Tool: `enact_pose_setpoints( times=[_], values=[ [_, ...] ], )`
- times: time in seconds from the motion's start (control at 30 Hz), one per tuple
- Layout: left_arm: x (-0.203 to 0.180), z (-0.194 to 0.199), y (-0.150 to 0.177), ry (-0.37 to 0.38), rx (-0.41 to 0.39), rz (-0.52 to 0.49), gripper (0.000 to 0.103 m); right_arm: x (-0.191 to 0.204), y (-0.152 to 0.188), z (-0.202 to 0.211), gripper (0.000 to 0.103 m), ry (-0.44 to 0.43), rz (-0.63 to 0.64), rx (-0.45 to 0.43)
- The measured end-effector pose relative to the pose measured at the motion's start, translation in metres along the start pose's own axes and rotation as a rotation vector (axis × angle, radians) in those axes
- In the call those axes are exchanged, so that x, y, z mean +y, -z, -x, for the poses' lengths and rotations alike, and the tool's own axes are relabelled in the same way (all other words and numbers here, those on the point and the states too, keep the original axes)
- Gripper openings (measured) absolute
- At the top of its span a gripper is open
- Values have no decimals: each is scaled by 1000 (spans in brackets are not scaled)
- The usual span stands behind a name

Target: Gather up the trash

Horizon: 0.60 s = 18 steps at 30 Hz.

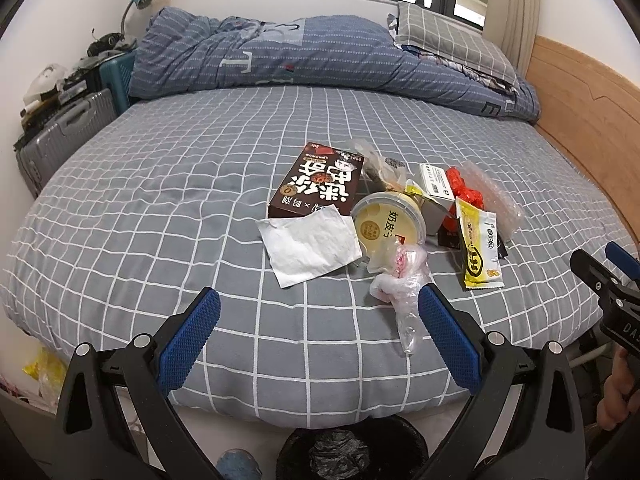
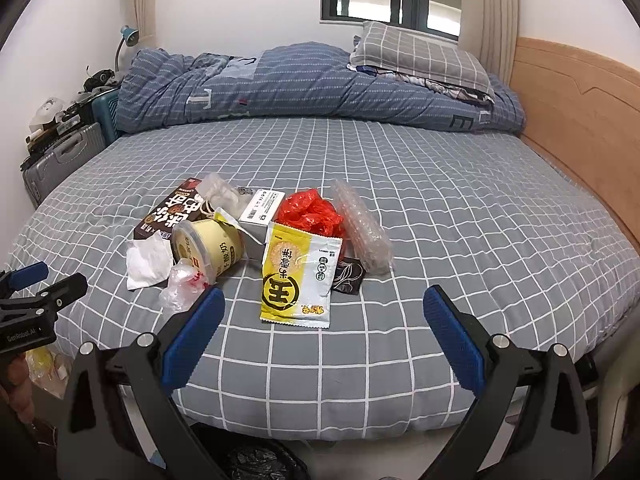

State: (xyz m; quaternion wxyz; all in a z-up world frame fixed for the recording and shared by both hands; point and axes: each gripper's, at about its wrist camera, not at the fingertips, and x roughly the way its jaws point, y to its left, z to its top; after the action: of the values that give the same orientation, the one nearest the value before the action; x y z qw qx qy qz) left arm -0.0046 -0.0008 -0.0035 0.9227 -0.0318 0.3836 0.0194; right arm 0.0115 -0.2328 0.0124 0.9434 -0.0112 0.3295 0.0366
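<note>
Trash lies in a heap on the grey checked bed [image 1: 160, 216]: a brown box [image 1: 318, 186], a white tissue [image 1: 310, 248], a yellow tub [image 1: 388, 222], a crumpled clear bag [image 1: 400, 284], a yellow snack packet [image 2: 298, 276], a red bag [image 2: 310, 210], a white carton [image 2: 262, 208] and a bubble wrap piece [image 2: 362, 228]. My left gripper [image 1: 318, 308] is open and empty, low over the bed's near edge, its right finger beside the clear bag. My right gripper [image 2: 324, 304] is open and empty, just short of the yellow packet. A black-lined bin [image 1: 352, 450] stands below the bed edge.
A folded blue quilt [image 1: 320, 56] and a pillow [image 1: 452, 40] lie at the far side. A wooden headboard [image 2: 580, 108] runs along the right. A grey suitcase [image 1: 60, 136] and clutter stand at the left. A yellow bag [image 1: 44, 368] lies on the floor.
</note>
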Motion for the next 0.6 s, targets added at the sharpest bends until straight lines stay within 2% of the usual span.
enact_pose_setpoints(
  times=[0.6],
  values=[
    [-3, -5, 0, 16, 7, -7, 97, 1, 4, -7, 96, 33, 2, 4]
  ],
)
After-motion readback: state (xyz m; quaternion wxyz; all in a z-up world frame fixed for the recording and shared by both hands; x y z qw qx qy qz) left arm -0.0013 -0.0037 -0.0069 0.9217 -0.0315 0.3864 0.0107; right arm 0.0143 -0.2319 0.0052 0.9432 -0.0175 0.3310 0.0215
